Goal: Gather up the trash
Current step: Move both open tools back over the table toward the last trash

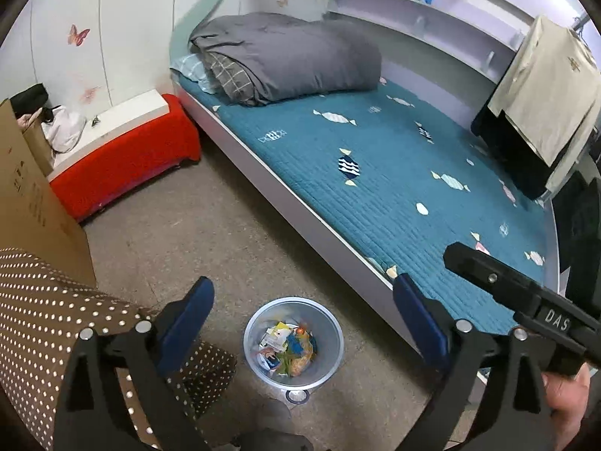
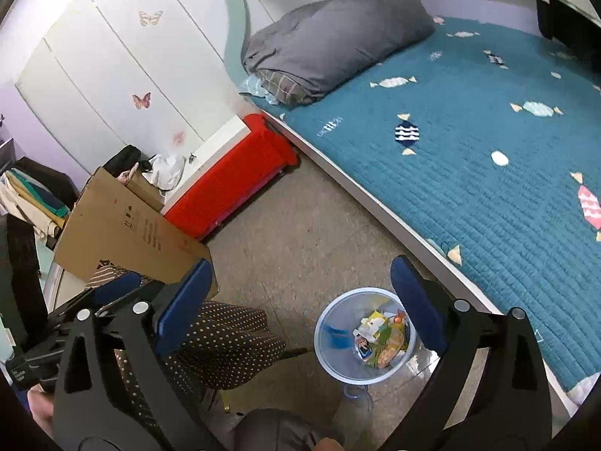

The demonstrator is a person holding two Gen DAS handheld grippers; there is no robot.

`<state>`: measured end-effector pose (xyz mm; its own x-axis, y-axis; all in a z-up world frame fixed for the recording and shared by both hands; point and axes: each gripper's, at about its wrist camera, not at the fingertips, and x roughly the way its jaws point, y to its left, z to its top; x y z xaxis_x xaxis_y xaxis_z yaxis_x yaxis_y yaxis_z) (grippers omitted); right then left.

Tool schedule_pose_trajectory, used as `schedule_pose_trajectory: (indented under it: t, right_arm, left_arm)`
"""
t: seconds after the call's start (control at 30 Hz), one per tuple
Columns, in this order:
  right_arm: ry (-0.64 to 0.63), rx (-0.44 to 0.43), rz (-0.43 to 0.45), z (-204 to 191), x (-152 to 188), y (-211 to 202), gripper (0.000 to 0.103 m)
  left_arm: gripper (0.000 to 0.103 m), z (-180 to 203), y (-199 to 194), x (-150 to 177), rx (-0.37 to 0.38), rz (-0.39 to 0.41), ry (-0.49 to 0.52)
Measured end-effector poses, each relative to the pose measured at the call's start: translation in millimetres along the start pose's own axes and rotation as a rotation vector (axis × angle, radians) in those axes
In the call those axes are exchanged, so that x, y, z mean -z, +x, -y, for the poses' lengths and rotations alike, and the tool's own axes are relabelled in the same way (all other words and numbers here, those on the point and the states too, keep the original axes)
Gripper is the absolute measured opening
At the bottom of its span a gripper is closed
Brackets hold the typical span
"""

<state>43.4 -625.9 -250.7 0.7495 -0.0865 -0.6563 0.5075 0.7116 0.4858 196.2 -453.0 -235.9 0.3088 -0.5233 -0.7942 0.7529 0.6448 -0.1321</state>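
A translucent blue trash bin (image 1: pixel 330 353) stands on the floor beside the bed, holding several crumpled wrappers (image 1: pixel 289 349). My left gripper (image 1: pixel 303 289) hovers above it, open, with nothing between its blue pads (image 1: pixel 188 323). In the right wrist view the same bin (image 2: pixel 323 323) sits below and between the fingers of my right gripper (image 2: pixel 301 267), also open and holding nothing. The wrappers (image 2: pixel 383 338) lie at the bin's bottom, and a blurred blue scrap (image 2: pixel 338 332) shows against its left wall. The right gripper's black body (image 1: pixel 526 297) crosses the left wrist view at the right, held by a hand (image 1: pixel 563 406).
A bed with a teal quilt (image 1: pixel 375 188) and a folded grey duvet (image 1: pixel 293 60) fills the right. A red-covered bench (image 1: pixel 127 165), a cardboard box (image 2: pixel 127 225) and brown polka-dot fabric (image 1: pixel 49 319) line the left. Clothes (image 1: pixel 544 94) hang at the far right.
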Motion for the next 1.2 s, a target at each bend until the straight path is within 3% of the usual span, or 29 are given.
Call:
schedule_pose_trajectory:
  t: [0.23,0.6,1.0,1.2]
  right_arm:
    - [-0.014,0.007,0.004,-14,3,-6,0.097]
    - [-0.088,-0.009,0.027,-58,4,-34,0.097]
    - [-0.235,-0.072,0.028,-142,20,-56,0.097]
    - [-0.328,-0.109,0.008,-188,35,-57,0.097]
  left_arm:
    - [0.095,-4,-36,2,-0.066,0.062,0.005]
    - [0.095,-22,-104,12,-0.085,0.166,-0.019]
    - [0.097,-61,-183,42,-0.151,0.272,-0.071]
    - [0.098,-91,-217,62,-0.220,0.310,-0.117]
